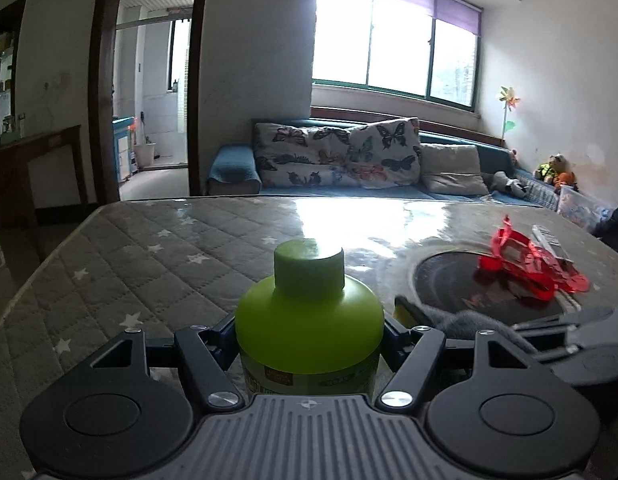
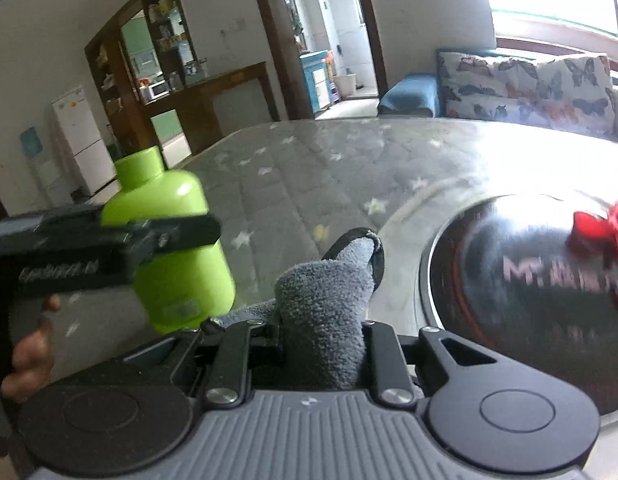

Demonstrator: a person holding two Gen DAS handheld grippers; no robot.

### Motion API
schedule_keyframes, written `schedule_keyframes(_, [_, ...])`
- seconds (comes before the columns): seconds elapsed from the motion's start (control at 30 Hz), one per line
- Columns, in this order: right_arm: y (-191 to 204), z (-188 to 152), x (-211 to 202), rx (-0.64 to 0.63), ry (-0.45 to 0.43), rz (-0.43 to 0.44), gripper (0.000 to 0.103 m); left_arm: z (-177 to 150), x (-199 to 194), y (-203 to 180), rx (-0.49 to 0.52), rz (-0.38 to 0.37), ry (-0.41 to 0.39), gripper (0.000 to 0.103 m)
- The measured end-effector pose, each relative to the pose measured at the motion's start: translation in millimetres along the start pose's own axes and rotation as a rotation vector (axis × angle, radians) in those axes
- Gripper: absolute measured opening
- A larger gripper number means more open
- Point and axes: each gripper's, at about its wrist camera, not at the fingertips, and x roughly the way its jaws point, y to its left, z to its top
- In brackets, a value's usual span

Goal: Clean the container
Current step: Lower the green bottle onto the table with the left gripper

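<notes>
We hold the left gripper (image 1: 309, 344) with its jaws clamped on the sides of a green bottle (image 1: 309, 320). The bottle stands upright between the jaws, its green cap (image 1: 309, 268) on and uppermost. In the right wrist view the same bottle (image 2: 177, 248) appears at the left, tilted in that picture, gripped across its body, with part of a hand (image 2: 29, 356) visible below it.

We hold the right gripper (image 2: 323, 328) with its jaws closed together on a grey cloth (image 2: 325, 304). The cloth is bunched between the jaws and stands up past them; a dark strip (image 2: 379, 256) curves around its top edge. In the left wrist view the cloth (image 1: 465, 320) shows low at the right, just beside the bottle.

The table (image 1: 149, 248) carries a grey quilted cover with white stars under a glossy clear sheet. A round black panel (image 2: 509, 280) with pale lettering is set into it, to the right of both grippers. A red transparent container (image 1: 529, 264) lies on the far right part of that panel, blurred in the right wrist view (image 2: 605, 228). We cannot tell which way up it lies
</notes>
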Motion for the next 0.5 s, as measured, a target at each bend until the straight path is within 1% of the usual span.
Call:
schedule_keyframes(0.1, [-1,12,12,0.028,0.005,0.007,0.020,0,1,4,-0.016,0.003,0.000,0.071])
schedule_keyframes(0.17, [-8,21,26,0.059,0.032,0.023,0.021,1,0,5,-0.026,0.002,0.001,0.071])
schedule_keyframes(0.2, [-9,23,28,0.071,0.040,0.025,0.024,1,-1,5,-0.026,0.003,0.002,0.071])
schedule_keyframes(0.3, [-15,25,30,0.101,0.057,0.033,0.026,-1,-3,4,-0.018,0.003,-0.001,0.071])
schedule_keyframes(0.33, [-18,27,29,0.099,0.058,0.030,0.028,-1,-3,3,-0.015,0.004,-0.002,0.072])
schedule_keyframes(0.37, [-20,29,28,0.098,0.058,0.027,0.034,-2,-3,3,-0.012,0.005,-0.001,0.072])
schedule_keyframes(0.4, [-21,29,25,0.100,0.058,0.028,0.036,-2,-3,2,-0.009,0.004,0.003,0.072])
schedule_keyframes(0.43, [-22,28,23,0.102,0.057,0.029,0.037,-3,-3,1,-0.007,0.000,0.007,0.072])
schedule_keyframes(0.5, [-23,30,18,0.116,0.053,0.046,0.042,-5,-5,-3,0.004,0.005,0.007,0.072])
